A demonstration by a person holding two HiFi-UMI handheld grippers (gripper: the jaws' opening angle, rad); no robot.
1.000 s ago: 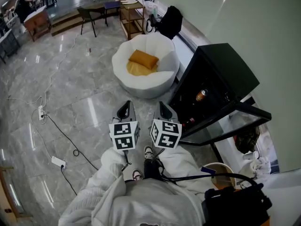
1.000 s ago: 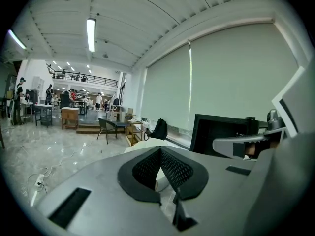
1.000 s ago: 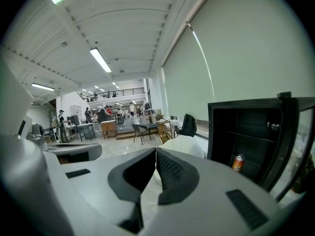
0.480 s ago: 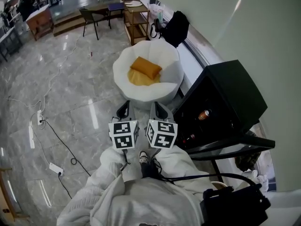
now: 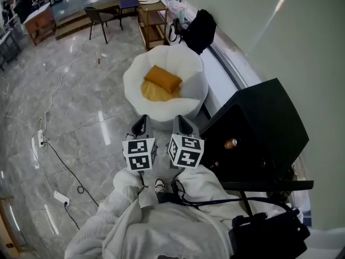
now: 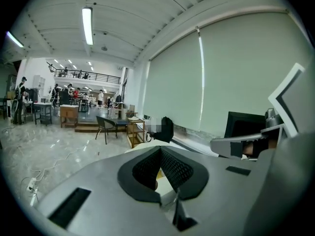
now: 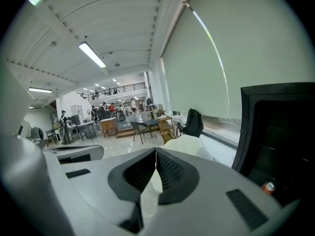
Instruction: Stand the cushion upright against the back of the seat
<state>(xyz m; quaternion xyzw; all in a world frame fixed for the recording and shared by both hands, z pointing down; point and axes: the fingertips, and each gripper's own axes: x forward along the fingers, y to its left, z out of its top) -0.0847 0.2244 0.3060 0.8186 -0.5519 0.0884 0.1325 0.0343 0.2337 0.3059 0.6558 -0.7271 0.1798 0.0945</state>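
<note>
The person has walked closer, so the white round seat [image 5: 161, 115] at upper middle now sits just beyond both grippers. The orange cushion [image 5: 161, 79] lies flat inside it, untouched. The left gripper [image 5: 140, 122] and right gripper [image 5: 181, 121] have their jaws closed and empty. The reach is probably next.

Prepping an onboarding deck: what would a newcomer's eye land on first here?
The white round seat in the head view's upper centre, with an orange cushion lying flat in it. Then the left hand-held gripper and right hand-held gripper, both shut and empty, aimed at it, and the black cabinet at right.
</note>
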